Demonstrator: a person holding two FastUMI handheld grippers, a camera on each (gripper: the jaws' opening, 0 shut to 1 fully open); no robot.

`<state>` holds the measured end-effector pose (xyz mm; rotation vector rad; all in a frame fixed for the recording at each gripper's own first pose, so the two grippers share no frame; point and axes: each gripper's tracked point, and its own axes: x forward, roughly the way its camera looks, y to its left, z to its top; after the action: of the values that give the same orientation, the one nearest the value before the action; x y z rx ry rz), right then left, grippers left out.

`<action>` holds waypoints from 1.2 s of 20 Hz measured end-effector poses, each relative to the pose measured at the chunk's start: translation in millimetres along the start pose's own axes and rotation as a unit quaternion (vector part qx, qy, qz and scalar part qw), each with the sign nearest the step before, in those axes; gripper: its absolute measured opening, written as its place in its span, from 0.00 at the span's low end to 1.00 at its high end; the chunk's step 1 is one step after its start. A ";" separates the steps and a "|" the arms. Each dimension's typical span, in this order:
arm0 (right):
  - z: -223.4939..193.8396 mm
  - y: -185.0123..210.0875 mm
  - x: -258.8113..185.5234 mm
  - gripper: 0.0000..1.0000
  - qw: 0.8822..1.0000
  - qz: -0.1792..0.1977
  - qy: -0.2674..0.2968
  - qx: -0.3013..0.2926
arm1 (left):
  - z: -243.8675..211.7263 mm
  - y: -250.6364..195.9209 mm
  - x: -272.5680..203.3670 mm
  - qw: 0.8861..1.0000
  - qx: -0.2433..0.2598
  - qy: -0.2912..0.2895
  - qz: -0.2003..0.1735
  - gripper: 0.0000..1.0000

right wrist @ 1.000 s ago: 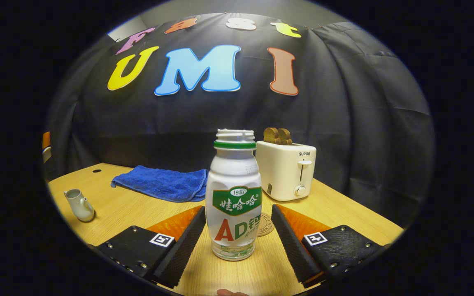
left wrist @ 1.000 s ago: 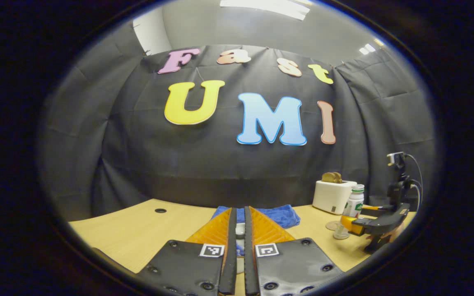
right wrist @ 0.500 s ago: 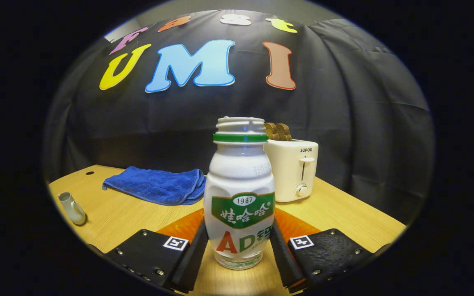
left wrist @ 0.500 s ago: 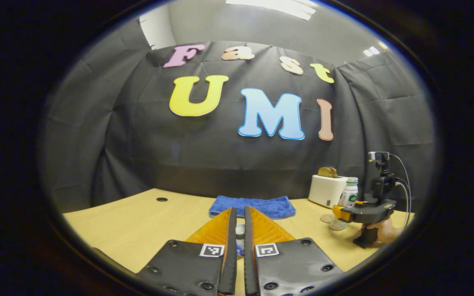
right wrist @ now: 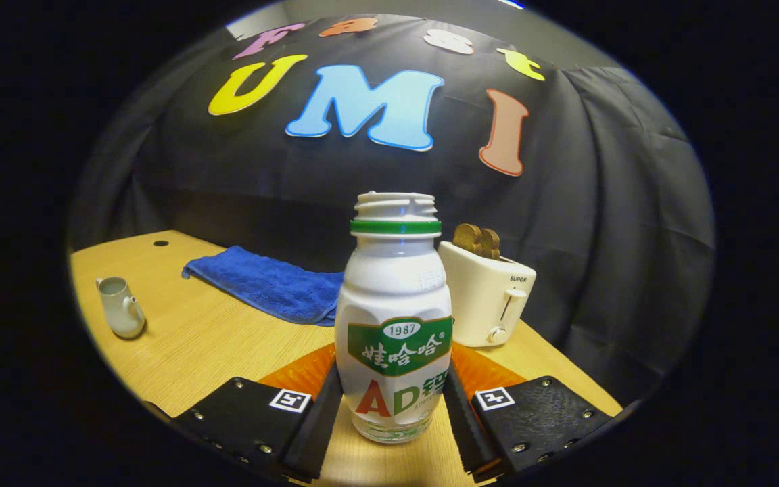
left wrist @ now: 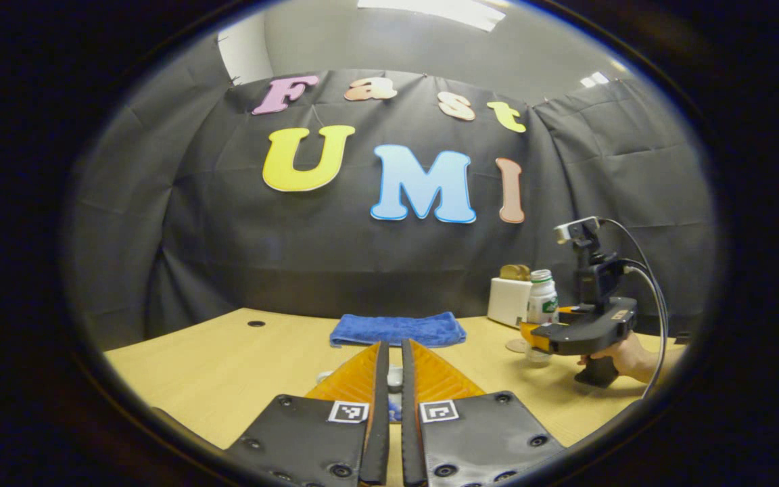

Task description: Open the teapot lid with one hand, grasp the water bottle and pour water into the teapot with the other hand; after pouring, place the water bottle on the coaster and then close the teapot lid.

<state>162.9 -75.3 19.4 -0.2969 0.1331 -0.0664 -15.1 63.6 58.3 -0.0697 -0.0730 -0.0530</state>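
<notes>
Bottle [right wrist: 393, 318] stands upright between the right gripper [right wrist: 393, 406] fingers, both pressed to its lower sides; cap off, neck open. In the left gripper view the same bottle [left wrist: 542, 297] looks lifted just clear of the table [left wrist: 227, 365], with a hand [left wrist: 623, 355] under the right gripper [left wrist: 552, 336], though contact with the top is hard to judge at that range.

Coaster [left wrist: 516, 345] lies on the table just beside and below the bottle. Toaster [right wrist: 487, 297] sits close behind the bottle, cloth [right wrist: 268, 284] farther back to its left.

Teapot [right wrist: 119, 308] stands well apart, at the left edge of the right gripper view, spout toward the camera, mouth apparently open with no lid on it.

Left gripper [left wrist: 389, 385] fingers stand nearly together, clamped on a small pale piece, probably the lid [left wrist: 394, 379]; too little of it shows to be sure.

Step in hand, as judged: lid off, bottle grasped, carry to the teapot beginning. Pour not yet begun.

Next move calls for a long sideways carry with the bottle kept upright, then the neck brought over the small mouth and tipped slowly. Left gripper should hold the lid clear of the pour path.
</notes>
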 end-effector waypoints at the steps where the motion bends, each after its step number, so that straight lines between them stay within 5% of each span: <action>1: 6.2 7.1 -3.9 0.74 1.000 0.003 -0.006 -0.024 | 0.8 -1.2 -6.8 1.000 0.002 -0.001 -0.001 0.18; 12: 38.8 127.7 -18.3 0.74 0.965 0.088 -0.056 -0.239 | -41.0 0.6 -58.1 0.999 0.001 0.038 -0.005 0.18; 24: 33.6 180.4 6.2 0.74 0.915 0.112 -0.050 -0.385 | -43.3 -0.4 -78.5 0.999 0.028 0.034 -0.013 0.18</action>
<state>182.0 105.9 -2.8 -1.0709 0.0861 0.2384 -90.2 64.0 9.3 -0.0106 -0.0070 -0.0801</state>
